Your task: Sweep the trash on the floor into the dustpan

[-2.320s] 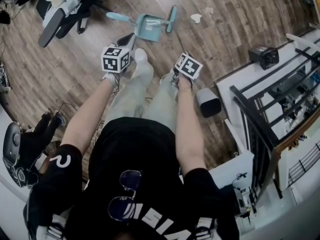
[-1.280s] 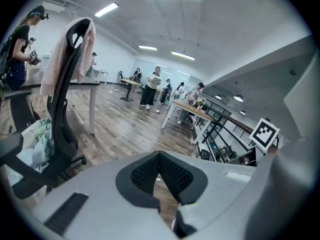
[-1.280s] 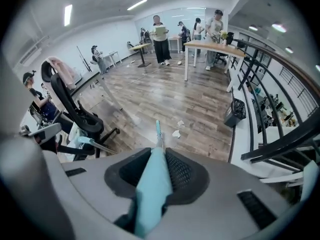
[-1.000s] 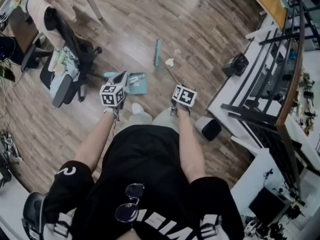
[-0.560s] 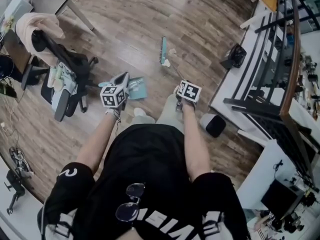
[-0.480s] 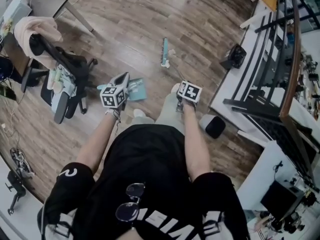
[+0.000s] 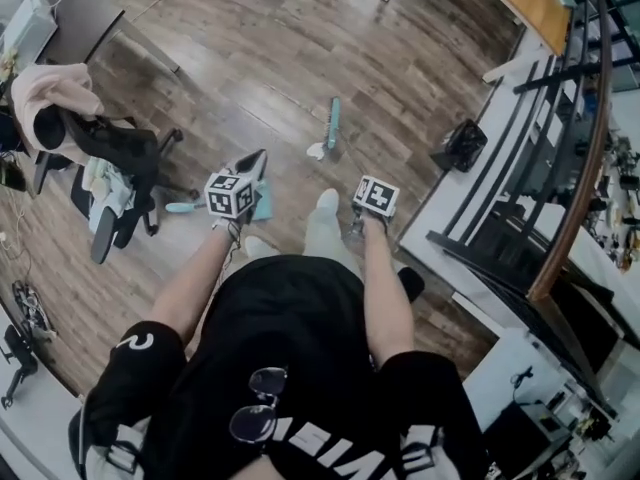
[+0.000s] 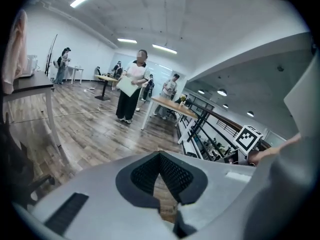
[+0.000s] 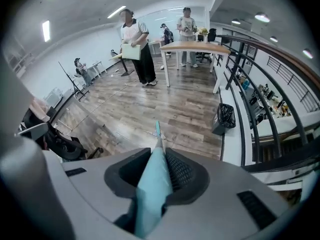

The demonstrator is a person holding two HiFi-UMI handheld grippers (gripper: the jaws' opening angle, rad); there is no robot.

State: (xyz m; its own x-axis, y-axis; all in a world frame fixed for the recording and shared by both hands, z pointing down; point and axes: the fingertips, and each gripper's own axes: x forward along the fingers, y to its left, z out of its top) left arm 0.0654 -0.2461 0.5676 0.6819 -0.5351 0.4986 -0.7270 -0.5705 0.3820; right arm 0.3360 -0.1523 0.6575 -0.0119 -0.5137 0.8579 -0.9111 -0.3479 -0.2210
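On the wooden floor [image 7: 300,58] in the head view, the teal broom head [image 7: 333,123] rests ahead of the person. The white trash [image 7: 316,151] sits just beside the broom head, on its near left. The dustpan [image 7: 181,207] lies nearer the person and further left of the broom head, partly behind the left gripper [image 7: 255,164]. In the left gripper view, the jaws are pressed together on nothing. In the right gripper view, the right gripper [image 9: 159,156] has its jaws clenched on the broom handle [image 9: 152,184], which runs out to the broom head.

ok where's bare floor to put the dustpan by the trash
Bare floor lies beyond the broom head and trash, and between them and the black bin. Crowded left by the office chair, right along the railing.
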